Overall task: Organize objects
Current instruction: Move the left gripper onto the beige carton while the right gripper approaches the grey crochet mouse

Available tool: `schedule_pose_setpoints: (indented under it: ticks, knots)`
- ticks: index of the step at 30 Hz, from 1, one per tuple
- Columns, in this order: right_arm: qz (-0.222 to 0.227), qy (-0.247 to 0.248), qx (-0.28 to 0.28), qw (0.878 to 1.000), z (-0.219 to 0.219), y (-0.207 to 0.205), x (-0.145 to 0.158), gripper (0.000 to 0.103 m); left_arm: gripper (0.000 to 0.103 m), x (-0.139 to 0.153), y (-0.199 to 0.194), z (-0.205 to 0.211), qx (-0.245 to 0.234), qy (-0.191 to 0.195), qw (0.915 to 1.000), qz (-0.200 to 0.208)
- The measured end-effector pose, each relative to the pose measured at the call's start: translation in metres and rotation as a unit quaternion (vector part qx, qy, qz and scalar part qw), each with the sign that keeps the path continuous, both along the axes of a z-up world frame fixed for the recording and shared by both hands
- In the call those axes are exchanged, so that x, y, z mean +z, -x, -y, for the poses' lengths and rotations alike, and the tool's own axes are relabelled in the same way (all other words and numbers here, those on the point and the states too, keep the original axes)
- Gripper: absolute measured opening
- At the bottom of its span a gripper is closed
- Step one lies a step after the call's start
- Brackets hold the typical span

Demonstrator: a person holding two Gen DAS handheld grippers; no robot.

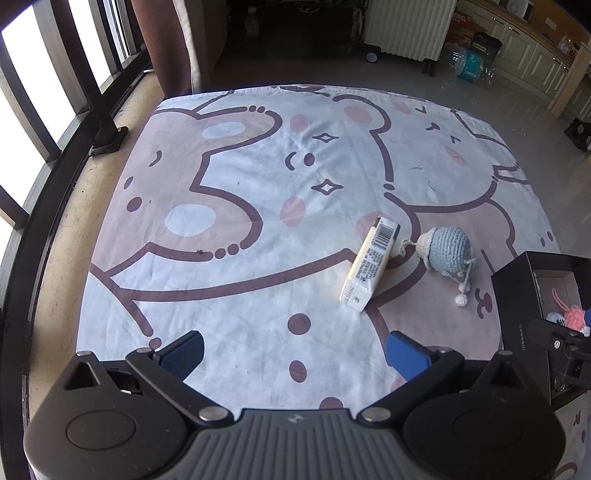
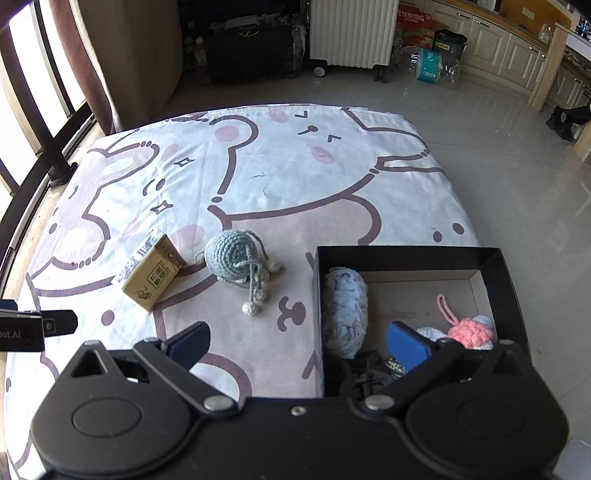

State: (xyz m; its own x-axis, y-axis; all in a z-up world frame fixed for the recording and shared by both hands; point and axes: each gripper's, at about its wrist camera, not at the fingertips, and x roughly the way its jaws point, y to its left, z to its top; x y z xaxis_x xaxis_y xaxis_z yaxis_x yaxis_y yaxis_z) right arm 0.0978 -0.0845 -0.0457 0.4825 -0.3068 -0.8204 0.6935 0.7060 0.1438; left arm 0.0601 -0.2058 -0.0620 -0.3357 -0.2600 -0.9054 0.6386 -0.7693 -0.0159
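Note:
A small printed carton lies on the cartoon-print cloth. Just right of it sits a blue crocheted toy with dangling pom-pom cords. A black box stands at the right and holds a light blue knitted piece, a pink crocheted toy and dark items at its near end. My left gripper is open above the cloth, nearer than the carton. My right gripper is open, straddling the box's left wall.
The cloth covers a low platform on a tiled floor. A dark railing runs along the left. A white radiator, bottles and cabinets stand at the back. The left gripper's tip shows in the right wrist view.

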Motion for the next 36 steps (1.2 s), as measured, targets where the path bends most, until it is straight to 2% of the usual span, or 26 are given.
schedule_pose_setpoints:
  ticks: [19,29,31,33,36]
  knots:
    - [0.013,0.019,0.016,1.000,0.010,-0.016,-0.002,0.103,0.101,-0.019,0.024,0.001,-0.019,0.001,0.9995,-0.026]
    - [0.032,0.003,0.030,0.999,0.025,-0.045,0.009,0.103,0.085,-0.026,0.044,0.001,-0.030,-0.002,0.9983,-0.049]
    - [0.031,-0.003,0.033,0.999,0.027,-0.051,0.008,0.103,0.077,-0.026,0.047,0.002,-0.030,-0.001,0.9978,-0.059]
    - [0.036,-0.010,0.034,0.999,0.030,-0.055,0.007,0.095,0.073,-0.026,0.050,0.003,-0.028,-0.002,0.9971,-0.070]
    - [0.052,-0.034,0.032,0.998,0.036,-0.062,0.004,0.089,0.067,-0.028,0.056,0.005,-0.025,-0.014,0.9960,-0.084]
